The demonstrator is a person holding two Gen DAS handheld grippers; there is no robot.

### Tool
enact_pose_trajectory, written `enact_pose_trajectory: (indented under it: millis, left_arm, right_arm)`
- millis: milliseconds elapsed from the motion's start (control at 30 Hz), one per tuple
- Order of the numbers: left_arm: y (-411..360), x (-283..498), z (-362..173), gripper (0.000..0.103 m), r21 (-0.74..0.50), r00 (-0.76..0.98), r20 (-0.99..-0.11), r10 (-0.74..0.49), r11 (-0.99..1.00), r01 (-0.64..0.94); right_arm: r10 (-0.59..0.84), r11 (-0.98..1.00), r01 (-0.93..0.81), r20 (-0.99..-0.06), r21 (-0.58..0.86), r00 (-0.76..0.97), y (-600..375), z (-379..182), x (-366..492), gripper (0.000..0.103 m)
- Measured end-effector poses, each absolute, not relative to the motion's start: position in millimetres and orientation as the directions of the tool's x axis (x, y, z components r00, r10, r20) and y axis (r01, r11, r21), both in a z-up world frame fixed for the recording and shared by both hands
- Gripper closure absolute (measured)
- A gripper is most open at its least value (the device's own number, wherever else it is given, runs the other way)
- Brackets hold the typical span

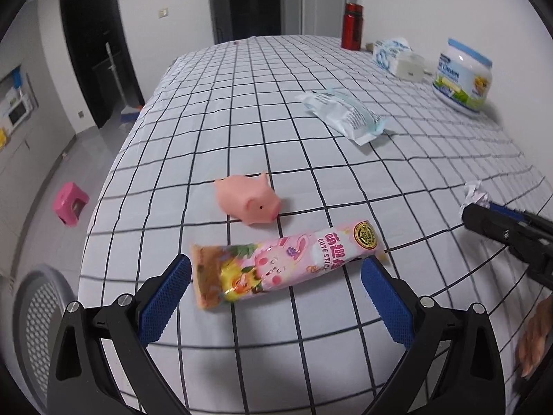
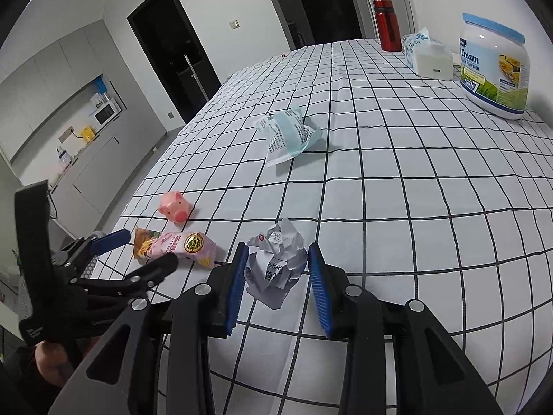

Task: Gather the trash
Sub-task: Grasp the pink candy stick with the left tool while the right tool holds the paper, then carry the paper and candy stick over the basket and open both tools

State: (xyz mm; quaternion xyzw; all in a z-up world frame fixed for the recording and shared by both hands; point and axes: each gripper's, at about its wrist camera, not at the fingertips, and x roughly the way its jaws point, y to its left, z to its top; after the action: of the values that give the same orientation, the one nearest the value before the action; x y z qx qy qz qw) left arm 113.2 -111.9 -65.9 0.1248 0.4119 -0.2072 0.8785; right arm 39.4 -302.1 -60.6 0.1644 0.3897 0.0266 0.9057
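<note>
A pink snack wrapper (image 1: 287, 266) lies flat on the checked tablecloth (image 1: 311, 159). My left gripper (image 1: 276, 261) is open, with one blue pad on each side of the wrapper's near edge and neither pressing it. A crumpled ball of white paper (image 2: 276, 259) sits between the pads of my right gripper (image 2: 278, 247), which is shut on it just above the cloth. From the right wrist view the left gripper (image 2: 150, 245) straddles the wrapper (image 2: 193, 245). In the left wrist view the right gripper (image 1: 477, 214) enters at the right edge with the paper (image 1: 473, 190) at its tip.
A pink toy pig (image 1: 249, 202) stands just beyond the wrapper. Farther back lies a blue-and-white packet (image 1: 345, 114). Along the far right are a milk powder jar (image 1: 463, 76), a white box (image 1: 411, 65), a tissue pack (image 1: 390, 52) and a red bottle (image 1: 352, 26). A grey mesh basket (image 1: 38, 311) stands below the table's left edge.
</note>
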Motion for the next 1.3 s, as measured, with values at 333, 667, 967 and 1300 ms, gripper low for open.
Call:
enact_pose_trajectory:
  millis: [333,667,967,1300]
  left_arm:
    - [-133,125,-79,0.029,0.056,0.524,-0.809,-0.269,0.851,0.523]
    - [-126,124,-69,0.084,-0.041,0.502,-0.803,-0.32,0.871,0.489]
    - [-100,105,-53,0.091,-0.094,0.523,-0.783,-0.335,0.896,0.434]
    - [-46,87,-36,0.091,-0.067,0.584,-0.762,-0.28,0.931,0.359]
  right_arm:
    - [0.195,0.938,0.076,-0.694,0.339,0.693,-304,-64,40,0.069]
    - [0.196,0.94,0.071,-0.702,0.333,0.685,-301,-67,43,0.069]
    - [0.193,0.949,0.054,-0.708,0.311,0.679,-287,-60,41,0.069]
    - [0.231,0.959,-0.031,-0.711,0.283,0.664,-232,-46,40,0.069]
